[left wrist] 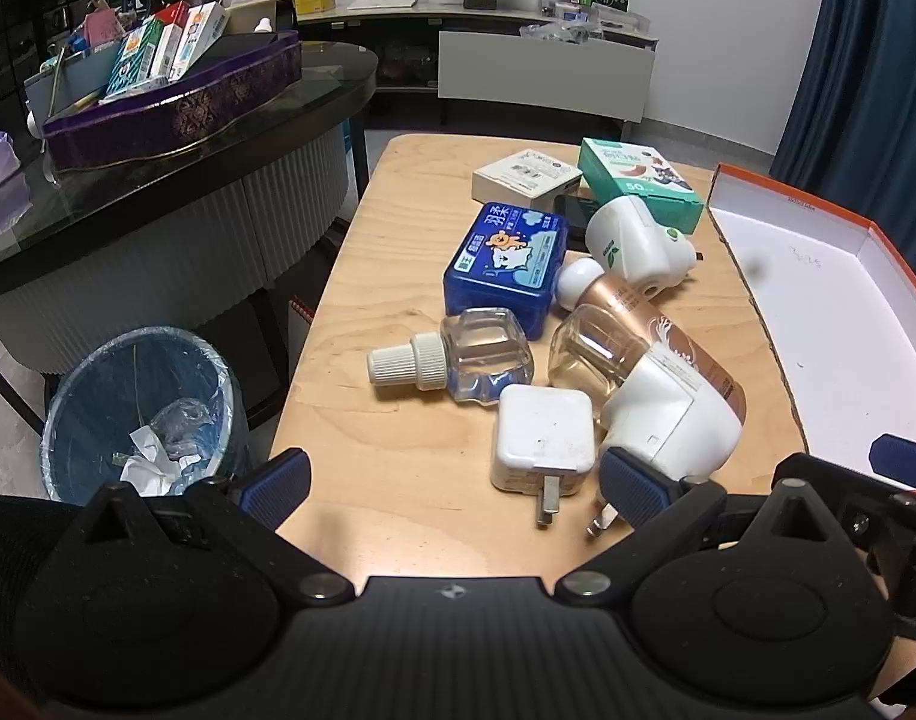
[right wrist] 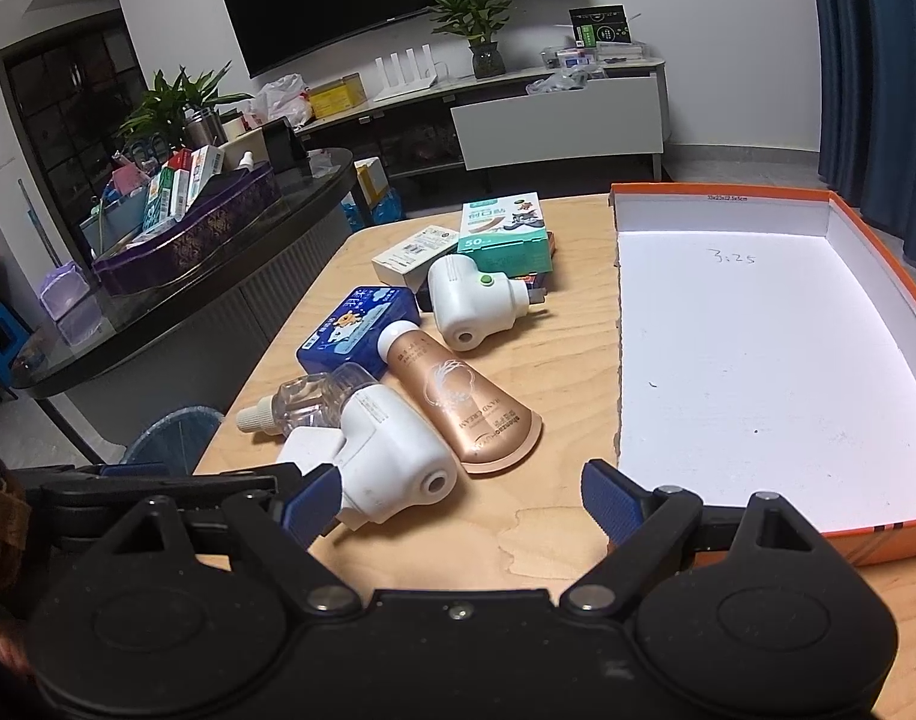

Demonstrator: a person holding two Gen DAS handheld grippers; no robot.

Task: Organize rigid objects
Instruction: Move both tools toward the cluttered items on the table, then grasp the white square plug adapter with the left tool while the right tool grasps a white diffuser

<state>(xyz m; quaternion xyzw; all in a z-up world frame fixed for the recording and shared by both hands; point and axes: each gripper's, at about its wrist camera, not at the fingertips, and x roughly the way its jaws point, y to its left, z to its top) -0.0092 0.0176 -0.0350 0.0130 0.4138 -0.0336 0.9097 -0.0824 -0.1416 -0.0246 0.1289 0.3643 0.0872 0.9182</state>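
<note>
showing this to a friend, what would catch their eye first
Probably the big orange box, white inside and empty, on the right of the wooden table. Next, the clutter beside it: a gold hand cream tube lying between two white plug-in diffusers, with a blue tin behind.

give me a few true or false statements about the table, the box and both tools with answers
1. The orange box already holds several items. False: its white inside is bare.
2. The left tool is open and holds nothing. True.
3. The blue tin stands on the floor. False: it lies on the wooden table.
4. The gold hand cream tube lies flat on the table. True.
5. The right tool is shut on the white charger. False: it is open and empty.
</note>
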